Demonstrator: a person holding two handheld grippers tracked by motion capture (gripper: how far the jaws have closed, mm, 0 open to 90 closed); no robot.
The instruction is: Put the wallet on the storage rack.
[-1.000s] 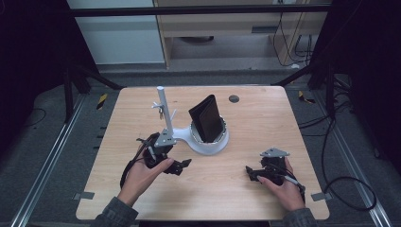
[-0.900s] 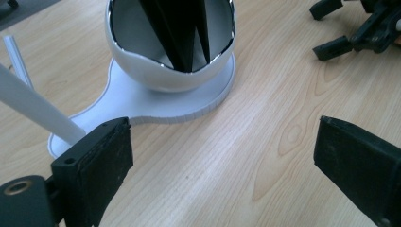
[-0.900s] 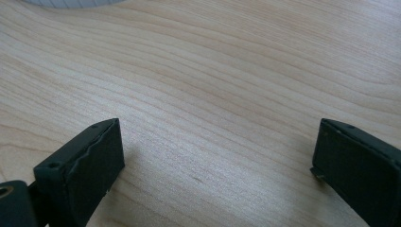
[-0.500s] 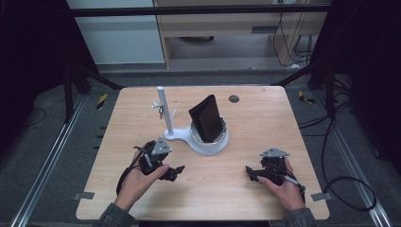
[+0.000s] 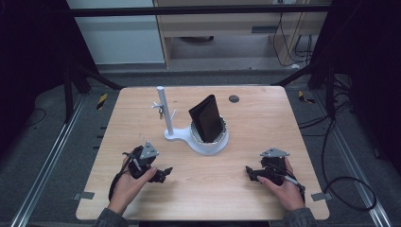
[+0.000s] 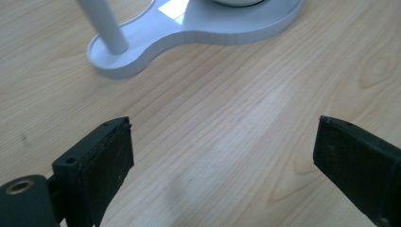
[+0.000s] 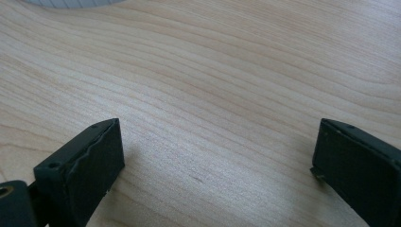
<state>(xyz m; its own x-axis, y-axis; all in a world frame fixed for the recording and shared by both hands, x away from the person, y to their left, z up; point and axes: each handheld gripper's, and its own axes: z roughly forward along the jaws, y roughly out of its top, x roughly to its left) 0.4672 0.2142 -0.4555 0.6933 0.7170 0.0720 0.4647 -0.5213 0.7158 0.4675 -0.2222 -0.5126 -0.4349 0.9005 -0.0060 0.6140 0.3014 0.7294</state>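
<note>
scene: wood table (image 5: 265, 118), person's two hands at near edge, each with a gripper
stand: white stand (image 5: 182, 137) mid-table, thin post (image 5: 163, 111) at its left end, round cup on the right
wallet: black wallet (image 5: 206, 118) upright in the cup, long axis near vertical, top leaning left
left gripper (image 5: 163, 174): near-left, fingers spread wide, nothing held, low over bare wood
right gripper (image 5: 251, 174): near-right, fingers apart, empty
key relation: wallet lies far and right of left gripper, far and left of right gripper; left looks slightly nearer, stand base (image 6: 198, 35) just ahead in left gripper view
next move guess: reach forward to wallet, pinch across its flat faces
</note>
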